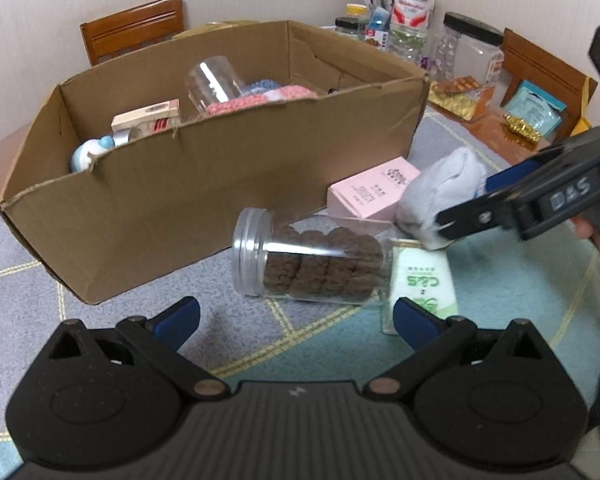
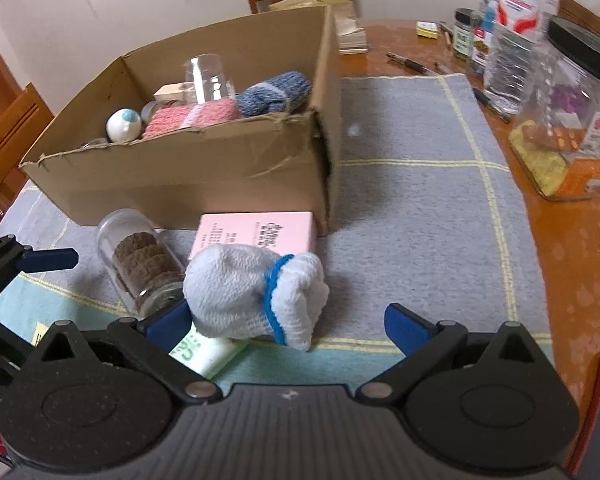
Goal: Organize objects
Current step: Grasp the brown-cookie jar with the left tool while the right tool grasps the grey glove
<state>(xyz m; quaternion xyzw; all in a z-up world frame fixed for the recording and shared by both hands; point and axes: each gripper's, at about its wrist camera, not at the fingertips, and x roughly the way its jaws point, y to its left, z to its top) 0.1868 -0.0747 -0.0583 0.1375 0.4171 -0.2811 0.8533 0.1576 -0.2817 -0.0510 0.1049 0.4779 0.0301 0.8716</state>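
Note:
A cardboard box (image 1: 220, 184) (image 2: 204, 176) on the mat holds a clear glass (image 1: 212, 84), rolled pink and blue cloths (image 2: 192, 116), a small carton and a white-blue ball (image 2: 124, 125). In front lie a clear jar of brown cookies (image 1: 312, 264) (image 2: 144, 268), a pink box (image 1: 372, 192) (image 2: 256, 232), a green-white packet (image 1: 422, 280) (image 2: 204, 354) and a white sock bundle with a blue band (image 1: 440, 192) (image 2: 256, 296). My left gripper (image 1: 296, 320) is open, just short of the jar. My right gripper (image 2: 288, 324) (image 1: 460, 216) is open around the sock bundle, left finger touching it.
A grey-teal checked mat (image 2: 412, 184) covers a wooden table (image 2: 572, 248). At the far right stand a water bottle (image 1: 412, 12) (image 2: 516, 32), a black-lidded plastic jar (image 1: 468, 60) (image 2: 572, 120), small bottles and pens. Wooden chairs (image 1: 132, 28) stand behind.

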